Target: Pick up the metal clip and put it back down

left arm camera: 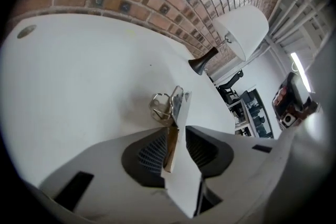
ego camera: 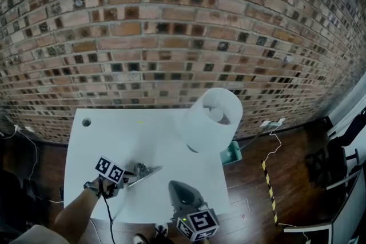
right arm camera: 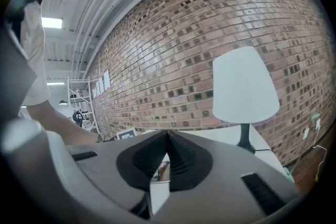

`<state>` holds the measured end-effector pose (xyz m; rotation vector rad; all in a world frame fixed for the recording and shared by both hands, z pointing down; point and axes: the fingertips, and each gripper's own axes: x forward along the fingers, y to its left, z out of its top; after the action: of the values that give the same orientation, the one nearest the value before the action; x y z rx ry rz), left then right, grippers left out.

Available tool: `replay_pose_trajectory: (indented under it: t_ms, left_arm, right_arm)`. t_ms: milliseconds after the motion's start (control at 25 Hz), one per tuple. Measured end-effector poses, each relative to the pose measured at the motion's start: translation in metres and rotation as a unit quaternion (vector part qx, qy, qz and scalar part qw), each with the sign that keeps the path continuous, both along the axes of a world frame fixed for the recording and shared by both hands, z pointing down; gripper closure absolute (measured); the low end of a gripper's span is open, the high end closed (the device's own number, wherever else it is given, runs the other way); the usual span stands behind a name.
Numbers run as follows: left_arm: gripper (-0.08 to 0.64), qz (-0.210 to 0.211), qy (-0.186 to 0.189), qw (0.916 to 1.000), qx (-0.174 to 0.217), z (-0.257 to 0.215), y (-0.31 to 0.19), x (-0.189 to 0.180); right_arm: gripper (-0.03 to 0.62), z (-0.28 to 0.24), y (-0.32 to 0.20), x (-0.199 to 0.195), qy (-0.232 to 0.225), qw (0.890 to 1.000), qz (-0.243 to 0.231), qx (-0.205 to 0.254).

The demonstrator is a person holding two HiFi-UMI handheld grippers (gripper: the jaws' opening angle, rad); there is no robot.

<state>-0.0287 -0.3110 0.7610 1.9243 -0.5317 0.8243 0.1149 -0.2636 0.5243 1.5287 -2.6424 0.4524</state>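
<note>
The metal clip [left arm camera: 164, 105] has silver wire loops and is clamped on a thin white card [left arm camera: 181, 170]. It stands on edge between the jaws of my left gripper [left arm camera: 175, 132]. A dark gap shows on each side of the card, so the pads do not press on it. In the head view the clip [ego camera: 142, 169] lies at the table's front left, just off the left gripper [ego camera: 129, 174]. My right gripper [ego camera: 184, 191] hovers over the front edge, away from the clip. Its jaws [right arm camera: 168, 136] meet at the tips with nothing between them.
A white table [ego camera: 114, 134] stands against a brick wall. A lamp with a white shade [ego camera: 212, 119] and a dark foot [left arm camera: 202, 63] stands at the back right. A round cable hole [ego camera: 86, 122] is at the back left. Cables lie on the wooden floor.
</note>
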Motion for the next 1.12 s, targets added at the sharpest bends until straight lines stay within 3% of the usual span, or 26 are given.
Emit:
replay_pose_trajectory:
  t_ms: [120, 200, 240, 320, 440, 480, 680, 800, 840, 920, 1000, 1120]
  left_arm:
    - [0.408, -0.003, -0.014, 0.9990, 0.043, -0.018, -0.008, -0.012]
    - [0.365, -0.015, -0.031, 0.9931, 0.112, -0.038, -0.019, -0.024]
    - [0.365, -0.025, -0.042, 0.9864, 0.157, -0.053, -0.026, -0.031]
    - [0.370, -0.047, -0.060, 0.9637, 0.256, -0.090, -0.038, -0.044]
    - [0.498, -0.087, -0.076, 0.9171, 0.381, -0.152, -0.043, -0.066]
    - [0.544, -0.102, -0.079, 0.9027, 0.410, -0.170, -0.041, -0.075]
    - [0.545, -0.166, -0.070, 0.8346, 0.520, -0.254, -0.015, -0.116]
    - [0.545, -0.158, -0.057, 0.7876, 0.593, -0.298, 0.017, -0.121]
    - [0.545, -0.154, -0.050, 0.7758, 0.610, -0.311, 0.030, -0.119]
    - [0.546, -0.159, -0.033, 0.7580, 0.632, -0.331, 0.054, -0.118]
    - [0.546, -0.172, -0.014, 0.7466, 0.642, -0.346, 0.075, -0.119]
    - [0.548, -0.175, 0.019, 0.7482, 0.640, -0.364, 0.107, -0.114]
  right_arm:
    - [0.607, -0.004, 0.002, 0.000, 0.002, 1.000, 0.004, 0.003]
    - [0.607, -0.007, 0.005, -0.002, 0.002, 1.000, 0.005, 0.007]
    - [0.607, -0.009, 0.007, -0.004, 0.003, 1.000, 0.005, 0.010]
    - [0.607, -0.013, 0.009, -0.007, 0.006, 1.000, 0.001, 0.015]
    - [0.607, -0.020, 0.012, -0.012, 0.010, 1.000, -0.004, 0.021]
    - [0.607, -0.024, 0.013, -0.014, 0.010, 1.000, -0.006, 0.025]
    - [0.607, -0.045, 0.026, -0.020, 0.016, 0.999, -0.005, 0.043]
    - [0.607, -0.059, 0.039, -0.027, 0.018, 0.998, -0.001, 0.057]
    - [0.607, -0.064, 0.045, -0.030, 0.019, 0.998, 0.001, 0.062]
    - [0.607, -0.073, 0.057, -0.037, 0.023, 0.997, 0.004, 0.073]
    - [0.607, -0.082, 0.068, -0.043, 0.026, 0.996, 0.009, 0.083]
    - [0.607, -0.093, 0.089, -0.054, 0.029, 0.995, 0.012, 0.095]
